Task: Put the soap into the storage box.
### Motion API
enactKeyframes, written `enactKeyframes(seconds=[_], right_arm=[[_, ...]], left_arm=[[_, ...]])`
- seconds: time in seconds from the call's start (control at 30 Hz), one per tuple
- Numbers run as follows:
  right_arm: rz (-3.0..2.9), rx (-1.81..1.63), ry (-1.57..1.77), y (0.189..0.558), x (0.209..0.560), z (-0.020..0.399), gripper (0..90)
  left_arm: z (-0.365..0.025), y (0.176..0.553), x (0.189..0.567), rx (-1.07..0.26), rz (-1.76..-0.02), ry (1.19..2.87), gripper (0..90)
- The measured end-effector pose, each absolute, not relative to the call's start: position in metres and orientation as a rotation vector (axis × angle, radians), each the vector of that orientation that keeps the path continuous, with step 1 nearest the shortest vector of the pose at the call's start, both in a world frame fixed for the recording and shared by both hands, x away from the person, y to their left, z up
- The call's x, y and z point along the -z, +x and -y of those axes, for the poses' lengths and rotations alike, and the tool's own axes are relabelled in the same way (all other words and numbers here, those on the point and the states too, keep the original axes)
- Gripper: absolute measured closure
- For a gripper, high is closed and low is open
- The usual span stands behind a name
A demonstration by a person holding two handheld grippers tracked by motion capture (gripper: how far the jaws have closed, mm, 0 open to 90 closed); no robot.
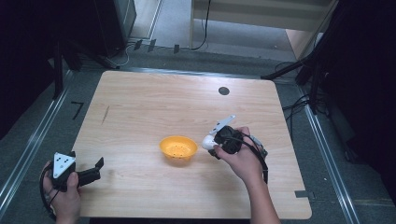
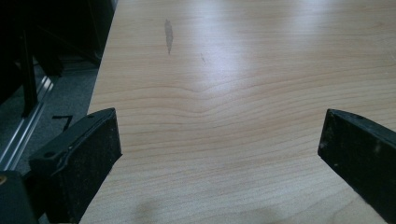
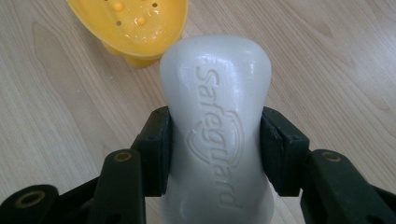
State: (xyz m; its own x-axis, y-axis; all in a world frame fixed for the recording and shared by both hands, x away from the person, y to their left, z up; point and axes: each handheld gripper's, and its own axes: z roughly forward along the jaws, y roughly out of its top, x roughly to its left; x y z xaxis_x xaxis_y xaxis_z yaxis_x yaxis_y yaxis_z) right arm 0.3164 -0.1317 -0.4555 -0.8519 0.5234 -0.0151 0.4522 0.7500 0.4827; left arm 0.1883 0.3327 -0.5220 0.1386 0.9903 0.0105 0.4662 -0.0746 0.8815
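The right tool point(image 3: 215, 149) squeezes a white soap point(image 3: 217, 116) by its narrow middle, jaws pressed on both sides. The soap is smooth and rounded, and its long side points away from the tool toward the yellow dish point(image 3: 135, 28), just beside it. The dish is round plastic with small holes. The left tool point(image 2: 219, 154) is wide open, holding nothing, over the wooden counter point(image 2: 243, 70), well left of the dish.

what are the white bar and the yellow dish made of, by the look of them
White bar: seemingly soap, matte and waxy, with a moulded-in brand name and shield. Yellow dish: likely glossy moulded plastic, judging by the even colour, small holes and bumps in its floor.
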Motion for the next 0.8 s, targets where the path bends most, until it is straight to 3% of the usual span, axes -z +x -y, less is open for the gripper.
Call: enactKeyframes(seconds=[0.8], right_arm=[[-2.825,-0.704,0.708,0.321,0.450,0.112,50.7]], left_arm=[[-0.333,0.189,0.522,-0.870,-1.430,1.656,0.0]])
